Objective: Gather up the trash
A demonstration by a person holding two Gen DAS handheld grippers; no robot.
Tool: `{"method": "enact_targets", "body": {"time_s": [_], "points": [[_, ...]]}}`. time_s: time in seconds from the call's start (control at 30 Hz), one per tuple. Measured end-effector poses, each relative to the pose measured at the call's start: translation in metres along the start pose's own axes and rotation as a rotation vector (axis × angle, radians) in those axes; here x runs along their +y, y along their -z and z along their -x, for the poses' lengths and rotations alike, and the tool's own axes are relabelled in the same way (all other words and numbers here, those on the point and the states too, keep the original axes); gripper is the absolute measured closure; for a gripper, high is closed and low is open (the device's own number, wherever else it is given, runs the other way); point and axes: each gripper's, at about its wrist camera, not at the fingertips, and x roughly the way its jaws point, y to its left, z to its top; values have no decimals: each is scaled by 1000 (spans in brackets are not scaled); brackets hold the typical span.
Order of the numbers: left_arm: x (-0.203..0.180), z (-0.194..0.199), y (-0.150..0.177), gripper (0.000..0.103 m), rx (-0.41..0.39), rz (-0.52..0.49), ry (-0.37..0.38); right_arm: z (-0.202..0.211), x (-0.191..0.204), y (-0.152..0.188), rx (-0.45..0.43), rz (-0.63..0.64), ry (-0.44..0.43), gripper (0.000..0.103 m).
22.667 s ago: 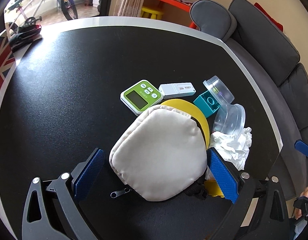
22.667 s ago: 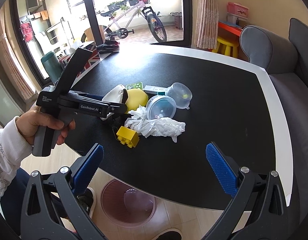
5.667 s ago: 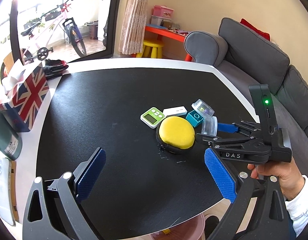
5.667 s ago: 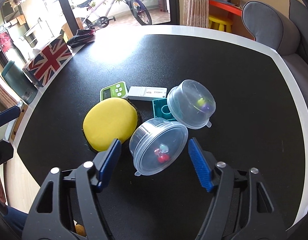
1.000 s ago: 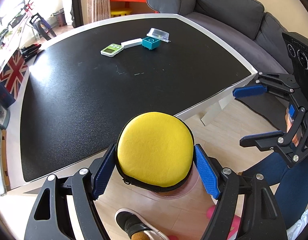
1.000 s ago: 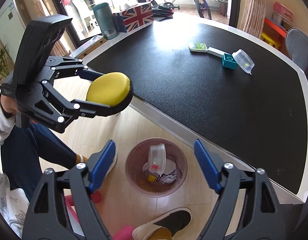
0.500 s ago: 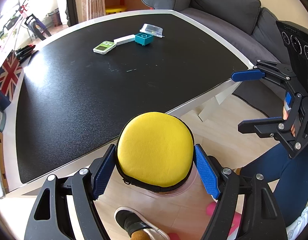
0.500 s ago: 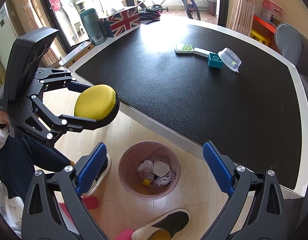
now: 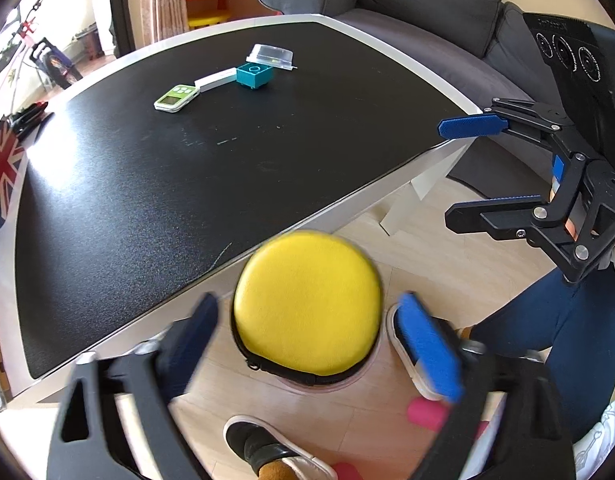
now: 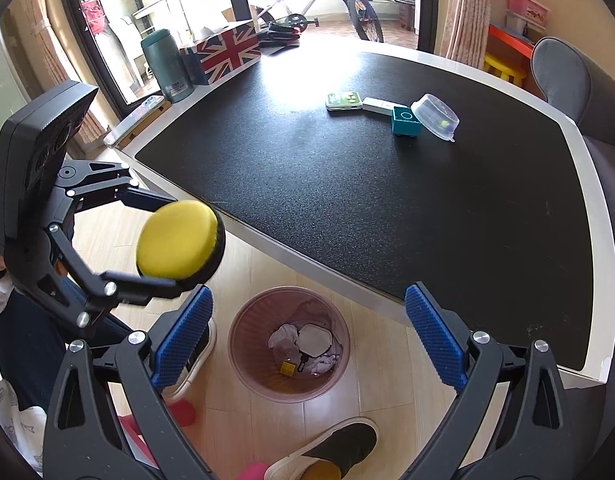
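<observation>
We see the left claw hanging past the desk's near edge with its jaws opening; the yellow round case sits between the pads but gaps show on both sides, so it looks released rather than gripped, though motion blur on the fingers makes the exact contact hard to judge. In the right wrist view the same case appears between the left claw's fingers, above the floor and to the left of the pink trash bin. The right claw is spread wide with nothing between its blue pads, and it frames the bin below, which stands on the wooden floor just off the desk's white rim. Inside the bin we make out crumpled white paper, a pale pouch and a small yellow block. On the desk's far side lie a green timer, a white stick-shaped device, a teal block and a clear lidded container tipped against the block. A dark shoe shows on the floor near the bin.
</observation>
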Motion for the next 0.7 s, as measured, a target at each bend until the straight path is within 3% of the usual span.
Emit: {"method": "enact_targets", "body": {"time_s": [0.7], "points": [[5, 5, -6, 8, -25, 27, -26, -1, -4, 0, 0, -14, 7, 6]]}}
